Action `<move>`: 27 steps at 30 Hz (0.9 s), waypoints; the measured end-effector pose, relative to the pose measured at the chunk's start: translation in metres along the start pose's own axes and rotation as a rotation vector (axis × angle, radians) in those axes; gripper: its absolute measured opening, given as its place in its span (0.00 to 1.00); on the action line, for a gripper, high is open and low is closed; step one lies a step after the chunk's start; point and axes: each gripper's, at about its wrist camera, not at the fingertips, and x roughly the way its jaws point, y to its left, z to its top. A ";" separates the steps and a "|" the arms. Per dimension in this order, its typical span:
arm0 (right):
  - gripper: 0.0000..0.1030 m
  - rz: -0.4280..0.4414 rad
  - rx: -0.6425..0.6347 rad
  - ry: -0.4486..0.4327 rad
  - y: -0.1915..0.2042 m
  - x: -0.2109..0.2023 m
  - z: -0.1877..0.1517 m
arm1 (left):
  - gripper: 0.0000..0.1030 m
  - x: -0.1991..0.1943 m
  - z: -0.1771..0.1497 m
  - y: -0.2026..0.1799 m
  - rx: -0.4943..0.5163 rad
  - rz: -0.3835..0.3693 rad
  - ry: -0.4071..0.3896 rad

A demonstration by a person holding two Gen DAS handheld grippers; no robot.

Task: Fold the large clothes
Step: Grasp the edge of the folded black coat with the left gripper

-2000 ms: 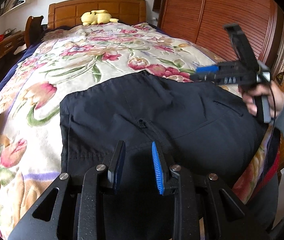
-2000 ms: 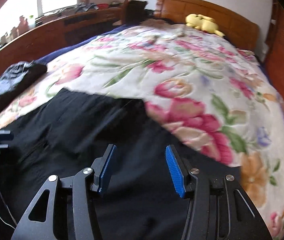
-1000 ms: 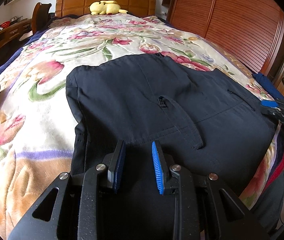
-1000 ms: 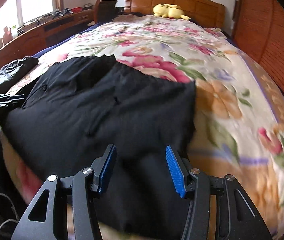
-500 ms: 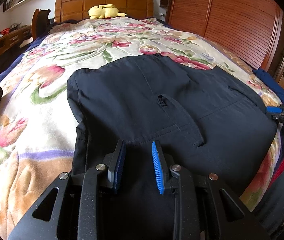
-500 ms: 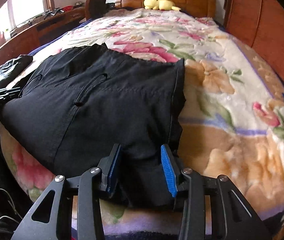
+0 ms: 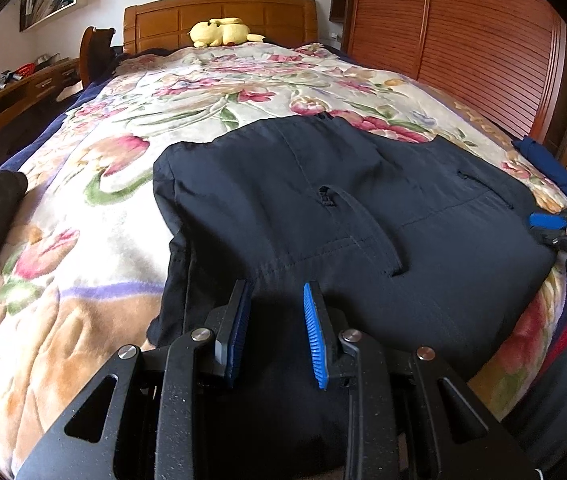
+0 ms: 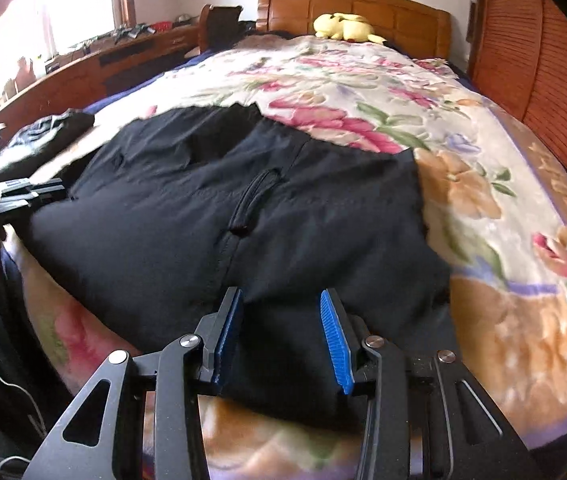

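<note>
Dark navy trousers (image 7: 323,208) lie folded flat across the foot of the bed on a floral blanket (image 7: 95,208); they also show in the right wrist view (image 8: 211,208). My left gripper (image 7: 275,332) is open and empty, over the near left part of the trousers. My right gripper (image 8: 281,340) is open and empty, over the near right edge of the trousers. Each gripper shows at the side of the other's view: the right one (image 7: 563,232), the left one (image 8: 23,196).
A dark folded garment (image 8: 39,140) lies at the bed's left edge. A blue cloth (image 7: 551,168) lies at the right edge. A yellow plush toy (image 7: 221,32) sits by the wooden headboard. A slatted wooden wardrobe (image 7: 463,32) stands to the right, a desk (image 8: 83,68) to the left.
The right gripper came down from above the bed to the trousers' right edge; its jaws narrowed, then widened again. The left gripper stayed nearly still, open.
</note>
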 end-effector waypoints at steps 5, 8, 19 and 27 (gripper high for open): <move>0.42 0.037 0.036 -0.024 -0.007 0.007 -0.007 | 0.28 -0.011 -0.004 0.002 -0.016 -0.003 0.019; 0.43 0.046 0.043 -0.037 -0.010 0.007 -0.011 | 0.28 -0.017 -0.006 0.000 0.003 -0.001 0.020; 0.43 0.029 0.029 -0.065 -0.006 0.009 -0.017 | 0.28 -0.043 -0.015 0.012 -0.031 0.047 0.047; 0.44 0.007 0.010 -0.083 -0.001 0.009 -0.021 | 0.28 -0.057 -0.029 0.038 -0.091 0.049 0.082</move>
